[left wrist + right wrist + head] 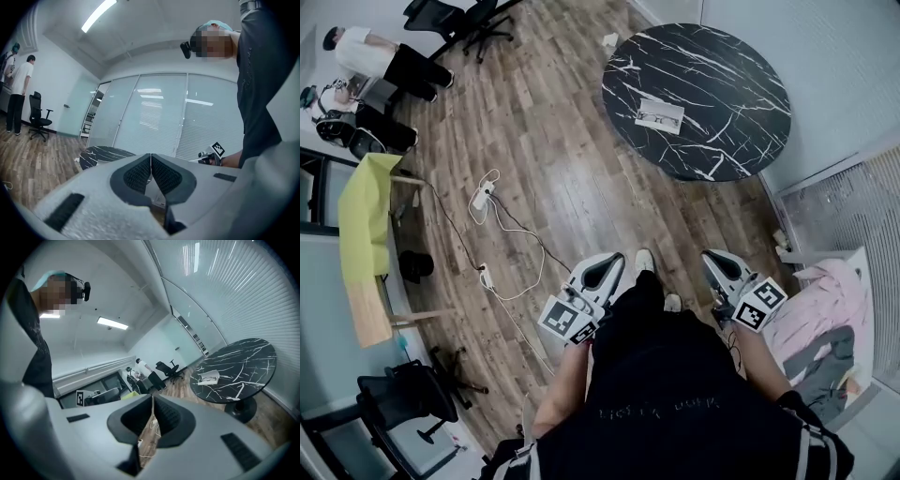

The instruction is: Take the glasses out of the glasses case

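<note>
A white glasses case (pixel 659 114) lies open on the round black marble table (pixel 722 66), far ahead of me. Something dark lies in it, too small to make out. The right gripper view shows the same case (pixel 208 377) on the table (pixel 243 366). My left gripper (pixel 614 263) and right gripper (pixel 712 257) are held close to my body over the wood floor, well short of the table. Both are shut with nothing between the jaws: the left gripper (pixel 150 157) and the right gripper (pixel 152 400) have their pads pressed together.
White cables and power strips (pixel 485 199) trail over the floor to my left. A yellow-topped desk (pixel 366 211), office chairs (pixel 457 19) and two people (pixel 380 56) are at the far left. A pink cloth (pixel 825 302) lies on the right, by a glass wall with blinds (pixel 154 117).
</note>
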A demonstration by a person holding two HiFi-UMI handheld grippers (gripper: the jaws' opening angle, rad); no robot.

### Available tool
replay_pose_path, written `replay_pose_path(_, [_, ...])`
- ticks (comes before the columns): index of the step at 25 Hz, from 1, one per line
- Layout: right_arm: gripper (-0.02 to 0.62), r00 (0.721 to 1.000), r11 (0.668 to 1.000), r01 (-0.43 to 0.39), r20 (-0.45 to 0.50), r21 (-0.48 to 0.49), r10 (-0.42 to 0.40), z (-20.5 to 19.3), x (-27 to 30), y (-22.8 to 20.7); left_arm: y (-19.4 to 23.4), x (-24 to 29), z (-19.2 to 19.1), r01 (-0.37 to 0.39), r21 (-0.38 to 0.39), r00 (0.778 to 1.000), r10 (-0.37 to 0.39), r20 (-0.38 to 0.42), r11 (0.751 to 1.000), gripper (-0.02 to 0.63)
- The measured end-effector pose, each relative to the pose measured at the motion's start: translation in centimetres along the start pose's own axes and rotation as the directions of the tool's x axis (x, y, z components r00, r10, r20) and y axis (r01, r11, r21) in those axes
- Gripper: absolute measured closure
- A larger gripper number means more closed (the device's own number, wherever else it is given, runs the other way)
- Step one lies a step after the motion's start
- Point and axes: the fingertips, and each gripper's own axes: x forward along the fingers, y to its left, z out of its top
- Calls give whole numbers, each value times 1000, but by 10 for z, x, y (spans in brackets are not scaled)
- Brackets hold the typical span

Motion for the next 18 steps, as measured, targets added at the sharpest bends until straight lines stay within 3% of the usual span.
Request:
replay_pose_path(10, [561, 999, 998, 52, 1, -18, -52, 36, 76, -14, 91, 15, 22, 34, -36, 999, -33, 28, 999, 586])
replay_pose_path(18, [561, 996, 996, 92, 17, -8, -91, 45, 92, -25, 110, 29, 25, 71, -41, 997, -71, 13, 997, 586])
